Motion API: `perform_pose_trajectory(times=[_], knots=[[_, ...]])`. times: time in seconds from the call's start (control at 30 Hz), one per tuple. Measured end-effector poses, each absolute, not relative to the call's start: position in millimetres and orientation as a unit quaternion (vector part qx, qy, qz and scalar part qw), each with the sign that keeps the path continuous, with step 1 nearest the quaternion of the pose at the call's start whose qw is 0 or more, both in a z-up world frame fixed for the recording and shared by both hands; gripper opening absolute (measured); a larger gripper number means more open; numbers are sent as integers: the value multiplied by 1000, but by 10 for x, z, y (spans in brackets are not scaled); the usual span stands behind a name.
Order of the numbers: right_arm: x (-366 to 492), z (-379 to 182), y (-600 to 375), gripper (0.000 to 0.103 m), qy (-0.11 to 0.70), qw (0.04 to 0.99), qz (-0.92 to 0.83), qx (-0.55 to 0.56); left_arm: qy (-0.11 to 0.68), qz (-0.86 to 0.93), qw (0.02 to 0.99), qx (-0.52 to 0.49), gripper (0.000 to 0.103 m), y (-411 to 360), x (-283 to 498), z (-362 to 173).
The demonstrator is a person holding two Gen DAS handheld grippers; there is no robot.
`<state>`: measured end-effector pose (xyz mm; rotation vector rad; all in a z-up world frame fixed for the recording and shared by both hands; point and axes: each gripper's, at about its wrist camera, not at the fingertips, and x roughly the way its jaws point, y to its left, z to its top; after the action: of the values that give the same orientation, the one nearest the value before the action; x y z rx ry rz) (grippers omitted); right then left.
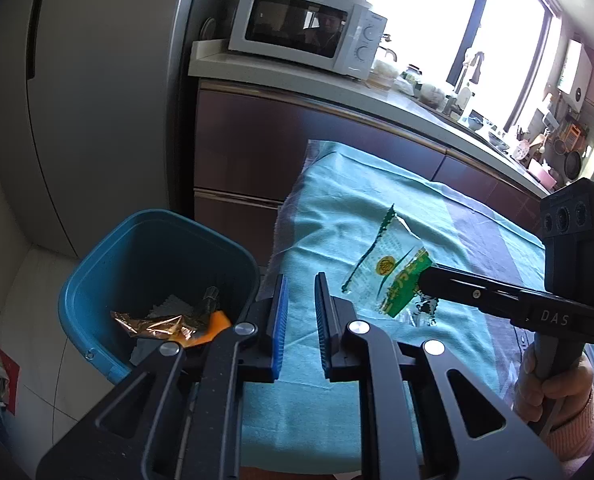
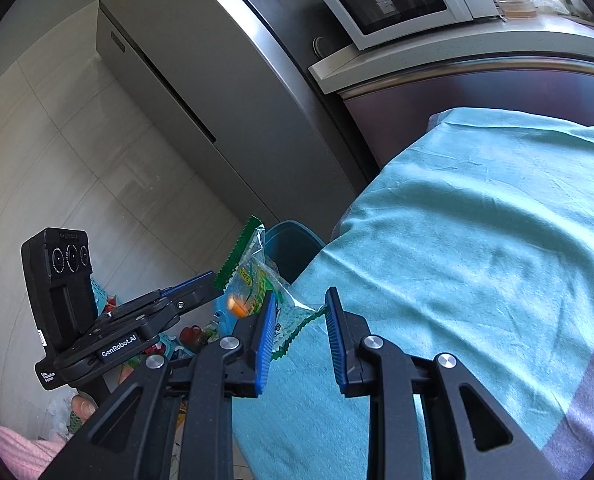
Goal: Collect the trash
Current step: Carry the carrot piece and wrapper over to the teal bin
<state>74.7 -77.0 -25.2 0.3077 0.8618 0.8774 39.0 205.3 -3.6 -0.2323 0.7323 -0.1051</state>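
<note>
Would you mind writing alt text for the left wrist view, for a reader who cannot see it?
The right gripper holds a green and white snack wrapper above a teal cloth, near a blue bin that already contains gold foil. The left gripper, in the foreground, is open and empty.

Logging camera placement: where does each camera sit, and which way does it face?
Left wrist: on the left gripper, facing the blue bin and cloth-covered table; own fingers and right hand show.
Right wrist: on the right gripper, facing fridge and table; own fingers show.
Shared: green wrapper, bin, microwave, each other's gripper.
</note>
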Motion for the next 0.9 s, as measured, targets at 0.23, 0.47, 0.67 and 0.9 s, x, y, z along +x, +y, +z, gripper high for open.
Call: perform_pose_trajectory(times=[0.23, 0.47, 0.67, 0.9], knots=[[776, -276, -668, 23, 411, 802, 411, 136, 362, -29, 923, -128, 14, 2225, 402, -127], [853, -268, -441, 23, 416, 799, 418, 117, 362, -3, 921, -142, 14, 2424, 347, -180], [913, -287, -140, 23, 422, 796, 425, 90, 364, 12, 920, -147, 24, 2559, 298, -231], [939, -357, 173, 23, 434, 791, 426, 62, 365, 22, 919, -149, 31, 2628, 264, -292]])
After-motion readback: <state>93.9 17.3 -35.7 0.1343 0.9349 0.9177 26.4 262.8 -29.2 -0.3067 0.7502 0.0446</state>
